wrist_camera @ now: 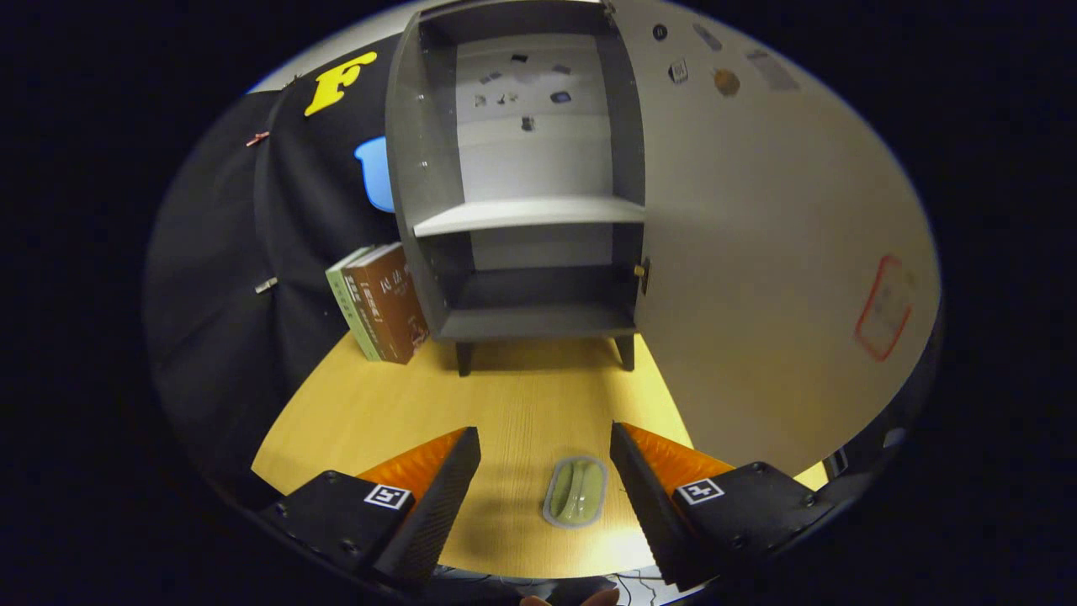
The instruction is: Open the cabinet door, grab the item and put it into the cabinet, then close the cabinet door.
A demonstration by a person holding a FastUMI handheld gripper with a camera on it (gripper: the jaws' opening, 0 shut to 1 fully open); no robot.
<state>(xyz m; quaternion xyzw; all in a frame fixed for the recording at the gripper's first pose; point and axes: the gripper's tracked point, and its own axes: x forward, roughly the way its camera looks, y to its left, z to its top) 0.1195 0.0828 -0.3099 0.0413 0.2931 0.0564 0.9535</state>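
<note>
Cabinet (522, 177) stands wide open at the twelve o'clock end of the wooden table (505, 404), its door (757, 278) swung right out to about two o'clock, so the first step of the job looks done. Down between the fingers sits the item (576, 491), a small flattish green piece with a grey rim, lying on the tabletop toward the right-hand finger but touching neither one. The gripper (545, 480) is spread wide and holding nothing, fingers poised either side of the prize, one at seven o'clock and one at five. Inside the cabinet, a pale shelf (530, 215) splits the space; the upper compartment and the lower one both look free to take the item. Over at ten o'clock a pair of books (383, 307) leans against the cabinet's left wall, well out of the way. So the score so far, by my reading: door opened, grab not yet made, placement and closing the door all to come. Next call, I'd say, is lowering and closing on that green piece.
</note>
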